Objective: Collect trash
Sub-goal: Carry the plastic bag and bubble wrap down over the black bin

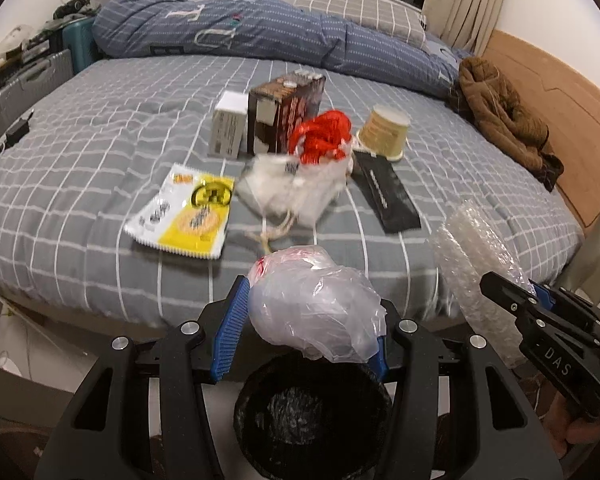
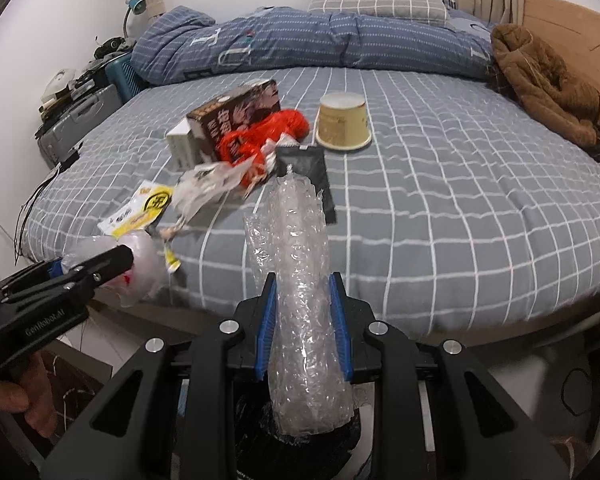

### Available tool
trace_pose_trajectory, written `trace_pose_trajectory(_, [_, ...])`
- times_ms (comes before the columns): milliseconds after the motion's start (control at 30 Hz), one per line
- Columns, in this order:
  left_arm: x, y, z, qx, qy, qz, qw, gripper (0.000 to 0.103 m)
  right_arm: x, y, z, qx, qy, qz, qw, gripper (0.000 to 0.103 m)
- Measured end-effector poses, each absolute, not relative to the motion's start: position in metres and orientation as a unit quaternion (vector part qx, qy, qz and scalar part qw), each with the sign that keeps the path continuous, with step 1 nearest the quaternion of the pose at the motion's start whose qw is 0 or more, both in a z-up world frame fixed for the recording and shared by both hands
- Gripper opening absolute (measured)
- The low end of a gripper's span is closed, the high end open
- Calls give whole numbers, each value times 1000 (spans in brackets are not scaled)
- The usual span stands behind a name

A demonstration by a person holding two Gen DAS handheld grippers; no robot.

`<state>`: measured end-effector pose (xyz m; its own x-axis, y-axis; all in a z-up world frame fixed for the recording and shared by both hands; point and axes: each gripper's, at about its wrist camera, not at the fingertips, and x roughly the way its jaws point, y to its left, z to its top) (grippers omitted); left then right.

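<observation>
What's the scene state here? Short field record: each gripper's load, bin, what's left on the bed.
left gripper: jaws shut on crumpled clear plastic bag
right gripper: jaws shut on roll of clear bubble wrap
bin: black-lined round bin, below both loads
left on bed: yellow-white snack packet, red mesh net, tan paper cup, flat black pouch, brown carton

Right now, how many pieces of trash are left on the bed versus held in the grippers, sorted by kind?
Boxes on the bed: 2 (white box, brown box)
Paper cup: 1
Flat packets: 2 (yellow packet, black packet)
Bags on the bed: 2 (red bag, white bag)
Held: 2 (plastic bag in left gripper, bubble wrap in right gripper)
Total: 9
</observation>
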<state>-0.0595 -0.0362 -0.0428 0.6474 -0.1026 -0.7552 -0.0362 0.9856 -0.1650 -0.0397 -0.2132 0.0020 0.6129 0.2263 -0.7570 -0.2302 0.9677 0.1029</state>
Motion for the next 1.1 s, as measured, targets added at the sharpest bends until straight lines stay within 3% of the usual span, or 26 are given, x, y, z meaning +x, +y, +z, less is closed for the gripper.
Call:
trace_pose_trajectory(667, [-120,-41,-106,-107,495,-9,862,50,-99,-206,-54,-1,499,126,858,25])
trace_pose_trajectory(1100, [-100,-44,-172,-101,547,-17,831,50,-89,-204,-130,-8,573,125,810,25])
